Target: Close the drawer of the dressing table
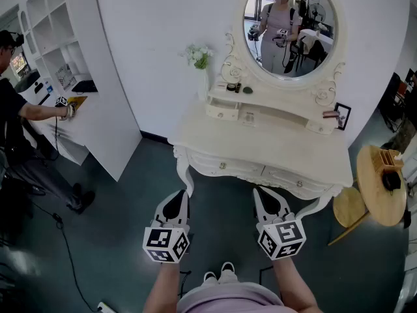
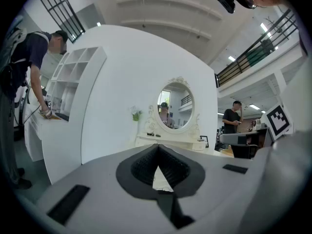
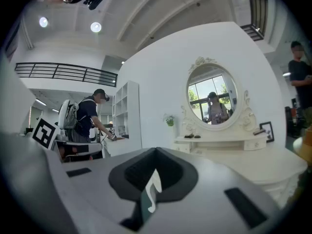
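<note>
The white dressing table point(image 1: 260, 142) with its oval mirror point(image 1: 290, 26) stands against the wall ahead of me. Two front drawers with small knobs, left point(image 1: 223, 165) and right point(image 1: 299, 183), look flush with the table's front. A small upper drawer point(image 1: 221, 113) sits under the mirror shelf; whether it stands out I cannot tell. My left gripper point(image 1: 184, 193) and right gripper point(image 1: 262, 191) hover side by side just short of the table's front edge, touching nothing. Both are shut and empty, jaws meeting at the tips in the left gripper view point(image 2: 157, 146) and the right gripper view point(image 3: 156, 150).
A white shelf unit point(image 1: 58, 57) stands at the left, where a person point(image 1: 19, 122) works at its counter. At the right are a round wooden table point(image 1: 381, 184) and a stool point(image 1: 350, 207). A vase of flowers point(image 1: 199, 57) and a picture frame point(image 1: 342, 115) sit on the dressing table. A cable point(image 1: 65, 240) crosses the floor.
</note>
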### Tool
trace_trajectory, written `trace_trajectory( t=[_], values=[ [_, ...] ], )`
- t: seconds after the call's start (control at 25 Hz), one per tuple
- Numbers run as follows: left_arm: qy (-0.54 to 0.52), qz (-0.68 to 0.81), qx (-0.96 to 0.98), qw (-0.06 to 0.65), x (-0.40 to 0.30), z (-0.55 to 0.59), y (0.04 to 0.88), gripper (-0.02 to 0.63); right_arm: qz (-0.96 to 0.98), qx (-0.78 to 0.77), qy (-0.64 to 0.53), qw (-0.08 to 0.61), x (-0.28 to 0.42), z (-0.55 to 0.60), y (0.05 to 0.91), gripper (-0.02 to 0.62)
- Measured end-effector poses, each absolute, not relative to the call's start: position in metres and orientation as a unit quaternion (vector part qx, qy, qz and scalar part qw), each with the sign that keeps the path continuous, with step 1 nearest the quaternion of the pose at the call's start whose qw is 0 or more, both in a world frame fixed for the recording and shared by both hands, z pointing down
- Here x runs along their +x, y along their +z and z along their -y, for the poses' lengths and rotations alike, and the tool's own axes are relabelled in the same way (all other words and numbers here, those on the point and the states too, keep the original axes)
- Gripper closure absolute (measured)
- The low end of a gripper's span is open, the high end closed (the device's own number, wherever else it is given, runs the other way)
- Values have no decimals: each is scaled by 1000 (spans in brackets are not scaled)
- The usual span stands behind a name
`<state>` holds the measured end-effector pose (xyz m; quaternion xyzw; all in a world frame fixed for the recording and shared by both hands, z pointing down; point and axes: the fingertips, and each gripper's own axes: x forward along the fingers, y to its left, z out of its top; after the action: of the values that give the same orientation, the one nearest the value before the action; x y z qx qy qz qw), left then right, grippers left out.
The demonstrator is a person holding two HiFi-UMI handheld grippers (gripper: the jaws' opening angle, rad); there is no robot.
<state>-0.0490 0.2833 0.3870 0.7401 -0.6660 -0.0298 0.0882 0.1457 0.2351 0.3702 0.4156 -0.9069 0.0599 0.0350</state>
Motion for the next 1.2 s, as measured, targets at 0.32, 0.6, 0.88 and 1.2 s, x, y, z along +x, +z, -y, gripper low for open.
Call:
trace_trajectory(
  t=[0.32, 0.6, 0.88, 1.2],
  values=[
    [-36, 671, 735, 89, -37, -270, 394, 604, 901, 426, 62, 46, 161, -222, 384, 592],
    [-37, 677, 730, 93, -32, -262, 396, 466, 905, 413, 80, 53, 162, -211, 391, 380],
    [-36, 687, 720, 90, -33, -257, 399, 322, 912, 398, 83, 49, 163, -206, 389, 260],
    [-49, 690, 717, 87, -34, -248, 395, 233, 908, 410, 77, 47, 173, -195, 386, 159]
  ],
)
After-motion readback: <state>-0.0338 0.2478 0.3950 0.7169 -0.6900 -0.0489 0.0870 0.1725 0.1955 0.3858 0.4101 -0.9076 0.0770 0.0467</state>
